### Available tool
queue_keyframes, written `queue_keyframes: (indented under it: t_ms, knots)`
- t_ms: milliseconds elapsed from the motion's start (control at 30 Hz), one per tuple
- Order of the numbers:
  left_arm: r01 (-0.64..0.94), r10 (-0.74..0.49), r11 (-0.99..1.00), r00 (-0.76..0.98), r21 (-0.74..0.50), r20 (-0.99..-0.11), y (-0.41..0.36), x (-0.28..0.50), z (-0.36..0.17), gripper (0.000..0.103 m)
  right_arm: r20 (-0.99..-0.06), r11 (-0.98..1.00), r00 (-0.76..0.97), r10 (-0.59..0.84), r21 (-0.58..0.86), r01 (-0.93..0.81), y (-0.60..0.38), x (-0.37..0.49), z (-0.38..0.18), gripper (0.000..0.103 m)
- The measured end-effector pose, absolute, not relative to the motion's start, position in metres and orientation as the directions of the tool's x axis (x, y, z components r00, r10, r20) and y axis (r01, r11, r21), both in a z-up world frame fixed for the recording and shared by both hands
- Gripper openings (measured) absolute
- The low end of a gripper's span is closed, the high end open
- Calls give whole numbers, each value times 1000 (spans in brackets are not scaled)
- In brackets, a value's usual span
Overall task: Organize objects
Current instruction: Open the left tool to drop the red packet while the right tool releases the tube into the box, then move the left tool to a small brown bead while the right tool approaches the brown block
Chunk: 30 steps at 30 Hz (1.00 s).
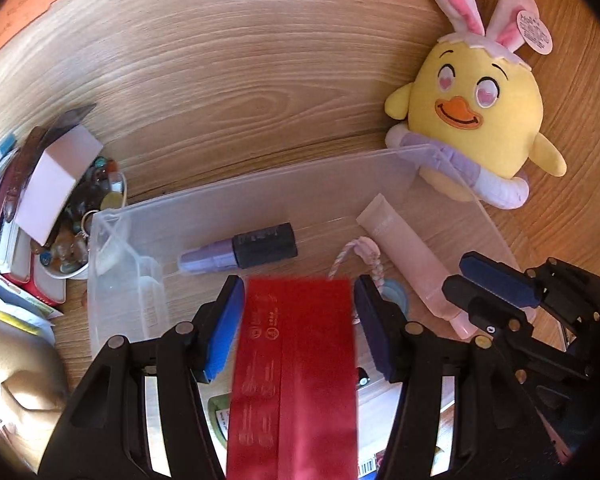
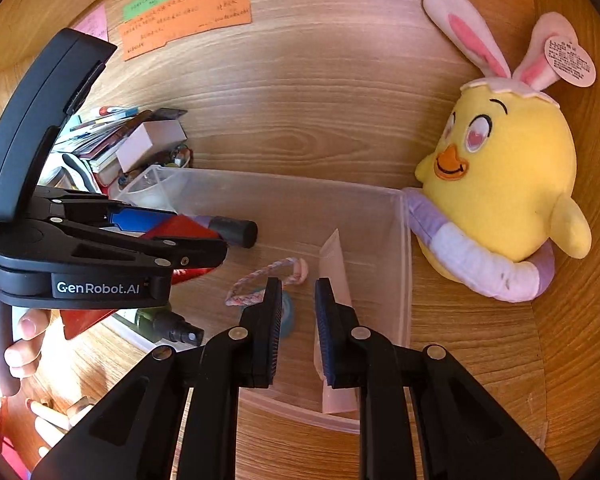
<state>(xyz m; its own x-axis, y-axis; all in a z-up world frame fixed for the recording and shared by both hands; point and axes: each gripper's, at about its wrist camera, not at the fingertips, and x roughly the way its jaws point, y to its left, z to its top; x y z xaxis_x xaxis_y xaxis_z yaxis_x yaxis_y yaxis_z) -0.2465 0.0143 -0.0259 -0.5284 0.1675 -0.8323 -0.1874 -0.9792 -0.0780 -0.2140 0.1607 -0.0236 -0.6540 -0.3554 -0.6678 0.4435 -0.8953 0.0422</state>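
My left gripper [image 1: 300, 284] is shut on a flat red packet [image 1: 296, 364] and holds it over the clear plastic bin [image 1: 260, 192]. In the right wrist view the left gripper [image 2: 204, 236] shows side-on with the red packet [image 2: 180, 228] between its pads. The bin [image 2: 404, 264] holds a purple and black marker [image 1: 244, 250], a pink tube [image 1: 404, 252] and a braided pastel cord [image 1: 358, 250]. My right gripper [image 2: 298, 286] is open and empty, above the bin near the pink tube [image 2: 334, 264] and the cord [image 2: 260, 278]. It also shows in the left wrist view [image 1: 460, 270].
A yellow chick plush with bunny ears [image 2: 500, 184] leans by the bin's right side. A stack of books, a white box [image 1: 56, 184] and a bowl of beads [image 1: 76, 240] stand left of the bin. A green spray bottle [image 2: 164, 326] lies near the front. Sticky notes [image 2: 184, 12] hang on the wooden back.
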Motion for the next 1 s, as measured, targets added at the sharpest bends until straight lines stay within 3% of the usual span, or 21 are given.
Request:
queue_keyframes:
  t_ms: [367, 433, 567, 733, 800, 1000]
  knots:
    - [-203, 163, -978, -592, -50, -789, 21, -222, -1, 66, -678, -887, -638, -365, 45, 460, 166, -207, -16, 16]
    - [-196, 158, -980, -613, -45, -774, 20, -216, 4, 75, -679, -885, -636, -366, 43, 463, 167, -203, -13, 19]
    - [-183, 140, -983, -658, -24, -740, 18, -198, 15, 77, -659, -892, -667, -347, 13, 451, 168, -191, -6, 47]
    - [-171, 137, -985, -675, -26, -725, 10, -176, 23, 78, -635, -895, -699, -330, -26, 446, 174, -173, 3, 63]
    - [-149, 118, -989, -688, -20, -716, 6, -166, 25, 94, -626, -895, -707, -329, -31, 445, 177, -165, 7, 72]
    - [-108, 87, -994, -721, -13, -688, -7, -136, 26, 98, -624, -886, -706, -336, -46, 462, 180, -145, 8, 75]
